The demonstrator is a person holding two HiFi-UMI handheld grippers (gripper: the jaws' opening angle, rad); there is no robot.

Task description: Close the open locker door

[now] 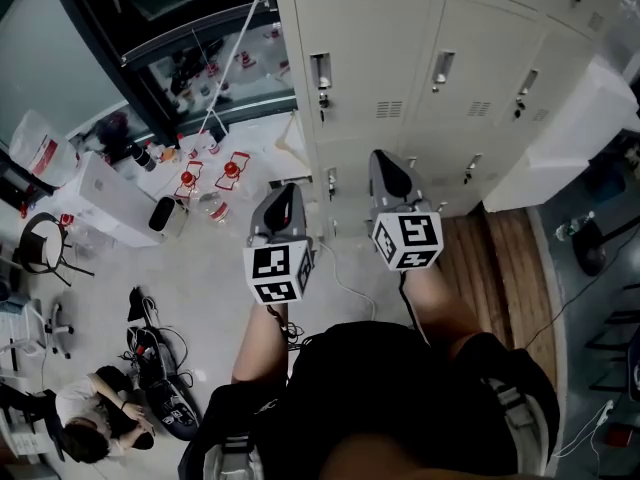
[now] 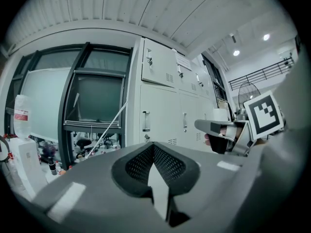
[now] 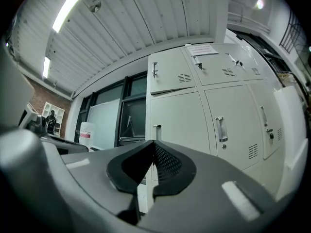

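A bank of cream lockers [image 1: 400, 58] stands ahead of me, its doors fitted with upright handles [image 1: 441, 69]. At the right end one door [image 1: 580, 133] swings out from the row; it shows edge-on in the right gripper view [image 3: 291, 125]. My left gripper [image 1: 285, 196] and right gripper [image 1: 383, 160] are held side by side, pointing at the lower lockers without touching them. Both are shut and hold nothing. In its own view the left gripper [image 2: 154, 147] faces a closed door [image 2: 158, 115], with the right gripper's marker cube [image 2: 265, 113] beside it. The right gripper [image 3: 154, 143] faces closed doors [image 3: 228, 125].
A person [image 1: 95, 413] sits on the floor at the lower left among cables and gear. A chair [image 1: 40, 243], a white box [image 1: 105, 198] and red items [image 1: 230, 168] lie left of the lockers under a dark window frame [image 1: 120, 58]. A white cable [image 1: 345, 278] crosses the floor.
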